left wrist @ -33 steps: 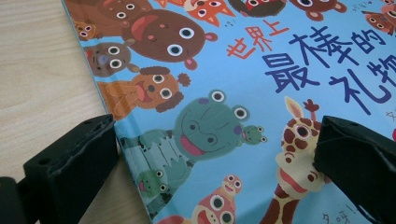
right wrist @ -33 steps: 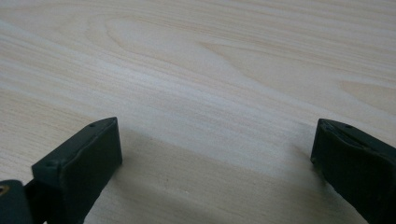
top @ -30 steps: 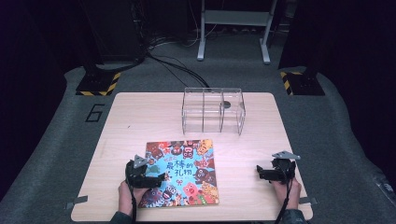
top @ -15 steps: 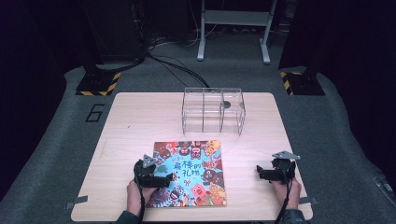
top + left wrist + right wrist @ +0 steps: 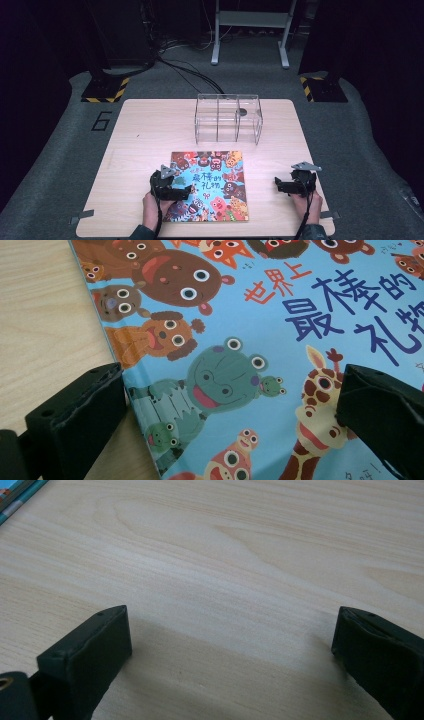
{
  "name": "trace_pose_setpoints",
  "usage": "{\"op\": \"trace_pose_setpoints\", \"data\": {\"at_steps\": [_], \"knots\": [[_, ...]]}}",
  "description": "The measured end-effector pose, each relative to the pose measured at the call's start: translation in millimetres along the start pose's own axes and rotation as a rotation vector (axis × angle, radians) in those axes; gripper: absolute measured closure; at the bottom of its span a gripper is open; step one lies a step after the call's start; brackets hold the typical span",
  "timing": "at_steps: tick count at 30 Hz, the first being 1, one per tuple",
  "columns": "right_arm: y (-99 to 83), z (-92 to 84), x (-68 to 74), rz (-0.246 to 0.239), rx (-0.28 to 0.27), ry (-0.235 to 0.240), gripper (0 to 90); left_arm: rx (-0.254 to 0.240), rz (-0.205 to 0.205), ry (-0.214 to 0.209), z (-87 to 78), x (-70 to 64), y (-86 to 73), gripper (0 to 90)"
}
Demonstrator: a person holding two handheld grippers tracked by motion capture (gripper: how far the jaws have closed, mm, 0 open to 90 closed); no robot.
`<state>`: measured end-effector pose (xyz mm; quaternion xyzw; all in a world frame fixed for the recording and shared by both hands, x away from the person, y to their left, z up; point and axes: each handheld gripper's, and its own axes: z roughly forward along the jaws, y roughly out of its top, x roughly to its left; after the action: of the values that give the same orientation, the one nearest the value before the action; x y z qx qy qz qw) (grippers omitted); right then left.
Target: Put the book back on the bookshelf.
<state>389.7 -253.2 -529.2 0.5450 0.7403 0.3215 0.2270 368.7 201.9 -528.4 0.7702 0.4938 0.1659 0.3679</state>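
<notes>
**Picture book between two grippers on a wooden surface**

Grippers sit at the near edge of the pale wooden surface (image 5: pixel 145 130), one in each of the person's hands. On the left, the left gripper (image 5: pixel 182 191) is over the near left part of a picture book (image 5: pixel 215 175); in the left gripper view its jaws stand wide apart, one above the bare wood just beside the book's left edge, the other above the cover, and nothing is gripped between them. The book (image 5: pixel 260 340) lies flat, near and centre, its blue cover crowded with cartoon animals and large Chinese lettering. Beyond it, toward the far edge, stands a clear box (image 5: pixel 227 117) split into compartments, with a small dark round thing (image 5: pixel 242 112) in the right one. To the right, well apart from the book, the right gripper (image 5: pixel 280 186) is low over bare wood, jaws spread wide and empty. A corner of the book (image 5: pixel 15 495) shows at the far left in the right gripper view.
</notes>
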Motion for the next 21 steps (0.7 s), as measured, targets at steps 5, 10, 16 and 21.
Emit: {"op": "trace_pose_setpoints", "data": {"at_steps": [5,10,16,21], "knots": [[-0.1,-0.2,-0.8,-0.010,0.002,-0.001,2.0,-0.001,0.002,-0.002,3.4,-6.1,2.3,0.0],[-0.2,-0.2,-0.8,-0.012,0.001,0.001,2.3,0.013,0.008,0.003,5.6,-13.8,4.5,0.0],[-0.2,-0.2,-0.8,-0.012,0.001,0.001,2.4,0.030,0.028,0.000,7.4,-21.6,6.3,0.0],[-0.2,-0.4,-0.6,-0.012,0.000,0.004,3.0,0.030,0.043,-0.016,9.2,-24.8,7.6,0.0]]}}
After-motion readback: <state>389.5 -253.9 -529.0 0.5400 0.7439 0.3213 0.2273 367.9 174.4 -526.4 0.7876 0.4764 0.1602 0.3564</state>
